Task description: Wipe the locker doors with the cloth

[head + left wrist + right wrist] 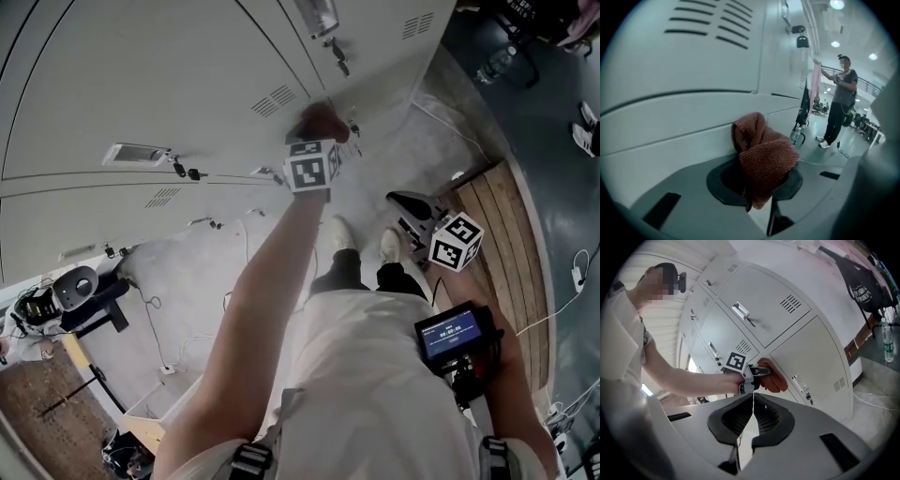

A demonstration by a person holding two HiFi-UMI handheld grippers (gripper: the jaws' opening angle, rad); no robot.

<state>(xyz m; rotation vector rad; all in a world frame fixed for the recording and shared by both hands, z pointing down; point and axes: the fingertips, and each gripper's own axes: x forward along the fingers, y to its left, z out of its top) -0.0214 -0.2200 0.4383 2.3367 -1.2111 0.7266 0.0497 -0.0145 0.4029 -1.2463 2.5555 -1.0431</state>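
Note:
A reddish-brown knitted cloth [764, 157] is bunched between the jaws of my left gripper [759, 187], which is shut on it. The cloth presses against a pale grey locker door [693, 122]. In the head view the left gripper [314, 141] reaches out to the lockers with the cloth [319, 120] at its tip against the door [187, 84]. The right gripper view shows the same cloth [772, 377] on the locker door [806, 357]. My right gripper [752, 416] hangs back from the lockers, jaws shut with nothing between them; it also shows low at the right [417, 211].
Locker handles and keys [183, 169] stick out of the doors. A wooden bench [511, 253] runs along the right, and cables [159, 328] lie on the grey floor. Another person [839, 101] stands farther along the lockers holding a pink cloth. A water bottle [887, 341] stands near the bench.

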